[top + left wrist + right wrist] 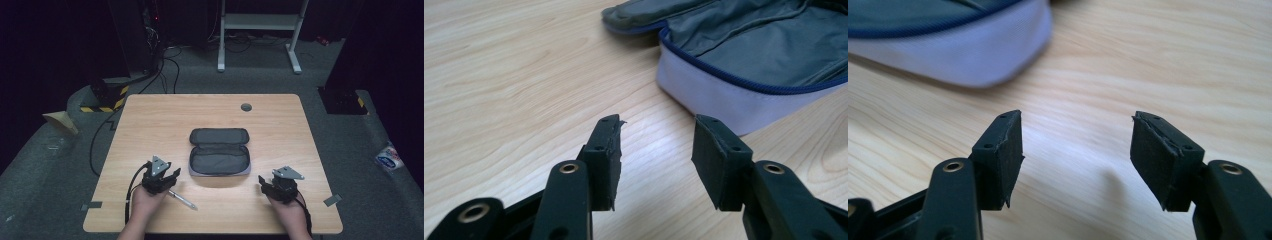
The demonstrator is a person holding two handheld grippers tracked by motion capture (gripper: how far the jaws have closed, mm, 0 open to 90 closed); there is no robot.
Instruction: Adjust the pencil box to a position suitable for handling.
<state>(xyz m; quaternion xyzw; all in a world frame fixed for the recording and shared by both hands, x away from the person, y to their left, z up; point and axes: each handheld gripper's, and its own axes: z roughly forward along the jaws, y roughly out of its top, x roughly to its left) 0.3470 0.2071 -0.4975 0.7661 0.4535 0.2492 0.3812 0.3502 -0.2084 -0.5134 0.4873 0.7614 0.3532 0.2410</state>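
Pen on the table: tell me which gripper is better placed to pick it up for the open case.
Left. The pen lies just beside the left gripper, whose jaws stand open and empty. The right gripper sits across the table, past the pencil case.

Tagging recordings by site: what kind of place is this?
Probably a lab or recording studio, not a home: a lone wooden table on grey carpet in a dark room, cables and an equipment rack behind it, hazard-striped tape on the floor, a white metal stand at the back.

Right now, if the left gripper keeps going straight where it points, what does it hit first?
Likely the near white side wall of the open pencil case, just right of centre ahead of the left gripper; bare table before that.
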